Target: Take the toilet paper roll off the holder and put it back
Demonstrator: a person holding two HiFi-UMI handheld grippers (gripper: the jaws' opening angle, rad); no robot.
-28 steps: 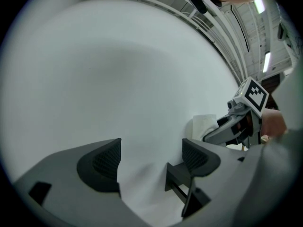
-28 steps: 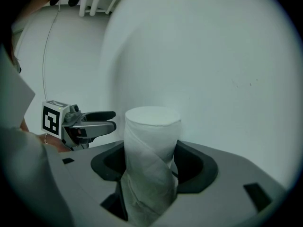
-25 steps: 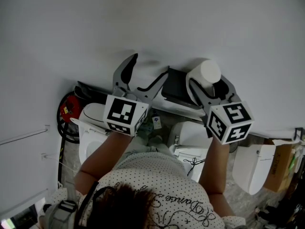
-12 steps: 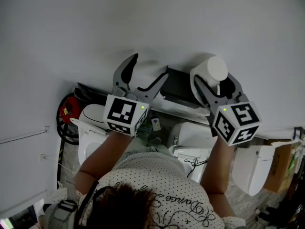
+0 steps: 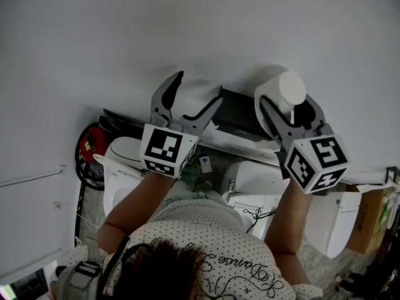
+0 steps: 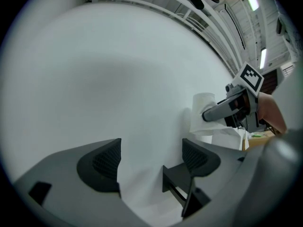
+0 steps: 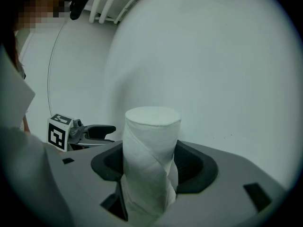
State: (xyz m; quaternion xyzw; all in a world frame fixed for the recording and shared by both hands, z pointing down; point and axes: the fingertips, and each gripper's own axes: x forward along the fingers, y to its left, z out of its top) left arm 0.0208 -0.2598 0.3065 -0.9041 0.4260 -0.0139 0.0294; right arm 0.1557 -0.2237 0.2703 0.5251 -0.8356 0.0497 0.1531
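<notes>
A white toilet paper roll (image 5: 282, 97) stands upright between the pads of my right gripper (image 5: 285, 107), which is shut on it close to the white wall. In the right gripper view the roll (image 7: 151, 155) fills the gap between the dark pads (image 7: 196, 167). The black holder (image 5: 236, 114) is fixed to the wall between the two grippers, left of the roll and a little below it. My left gripper (image 5: 190, 99) is open and empty, pointing at the wall just left of the holder. In the left gripper view, the holder (image 6: 182, 183) sits by the right jaw, and the roll (image 6: 200, 111) is beyond it.
Below the grippers are a white toilet (image 5: 125, 158) and a white cistern (image 5: 250, 177), with another white fixture (image 5: 334, 217) at the right. A red and black coiled thing (image 5: 89, 144) lies at the left and a cardboard box (image 5: 370, 216) at the far right. The person's dotted shirt (image 5: 206, 242) fills the lower middle.
My right gripper has lifted the roll a little; in the head view it has drifted right and slightly up, away from the holder. The left gripper has stayed put.
</notes>
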